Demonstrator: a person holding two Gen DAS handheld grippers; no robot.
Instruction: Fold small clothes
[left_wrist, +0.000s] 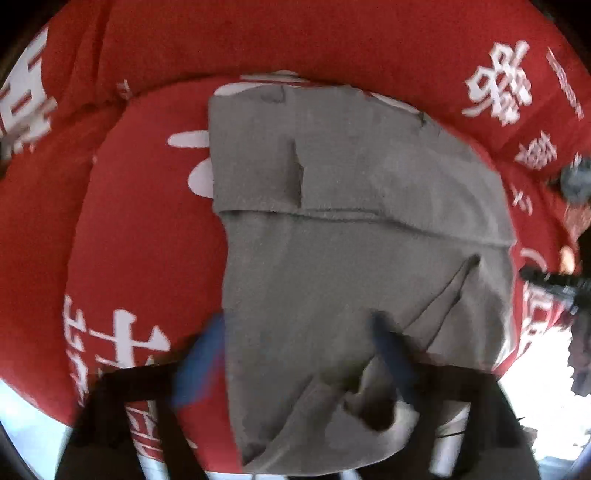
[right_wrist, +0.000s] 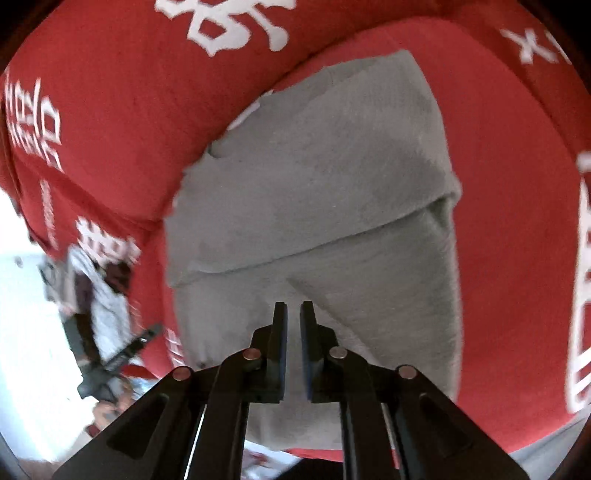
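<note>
On the red printed cloth (left_wrist: 110, 221) your grey folded garment (left_wrist: 351, 221) lies flat, soft and limp. Left hand-held gripper (left_wrist: 295, 354) stands apart, empty; right hand-held gripper (right_wrist: 293, 314) is nearly together, holding nothing. Pinch a doubled edge.
</note>
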